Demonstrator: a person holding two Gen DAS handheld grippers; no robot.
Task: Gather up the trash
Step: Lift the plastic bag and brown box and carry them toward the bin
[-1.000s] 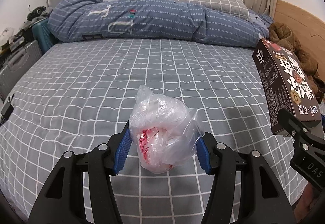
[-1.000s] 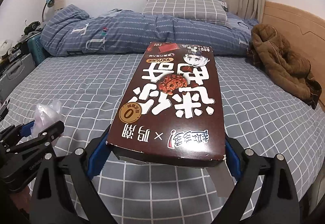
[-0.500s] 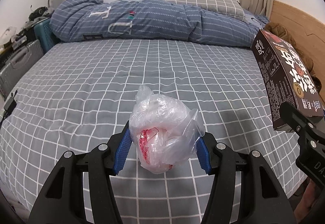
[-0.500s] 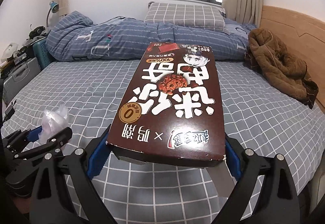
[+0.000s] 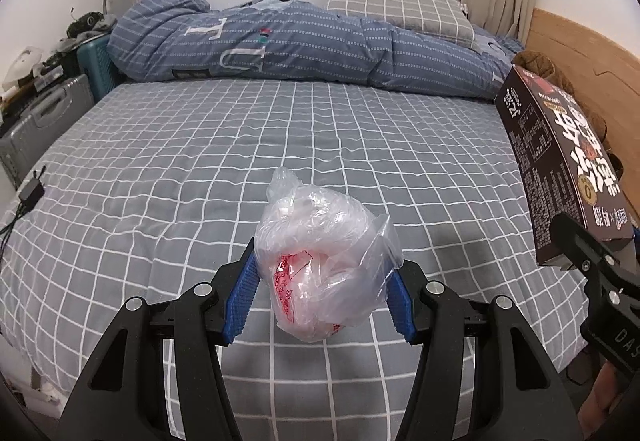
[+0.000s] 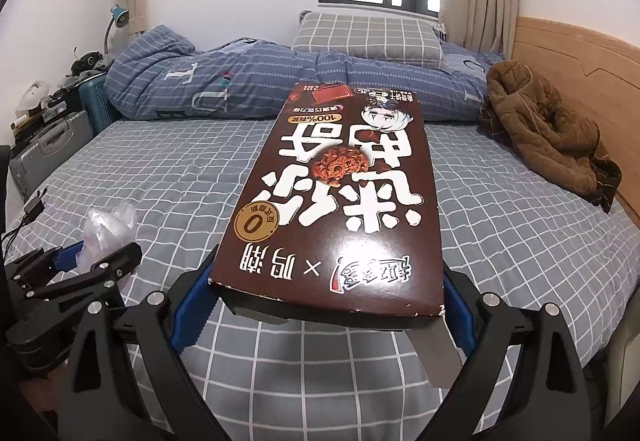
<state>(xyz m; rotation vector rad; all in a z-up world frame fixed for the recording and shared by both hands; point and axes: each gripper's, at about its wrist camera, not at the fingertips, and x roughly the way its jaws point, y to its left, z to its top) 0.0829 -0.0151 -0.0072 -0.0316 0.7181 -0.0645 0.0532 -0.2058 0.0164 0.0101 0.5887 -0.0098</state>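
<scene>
Bed (image 5: 280, 145) looks cleared of trash now. We've got the brown snack box (image 6: 340, 197) pinched in the right tool (image 6: 326, 311), centre frame, and the crumpled plastic bag (image 5: 324, 265) squeezed in the left tool (image 5: 320, 297), lower centre. Binning both is what's left.
</scene>
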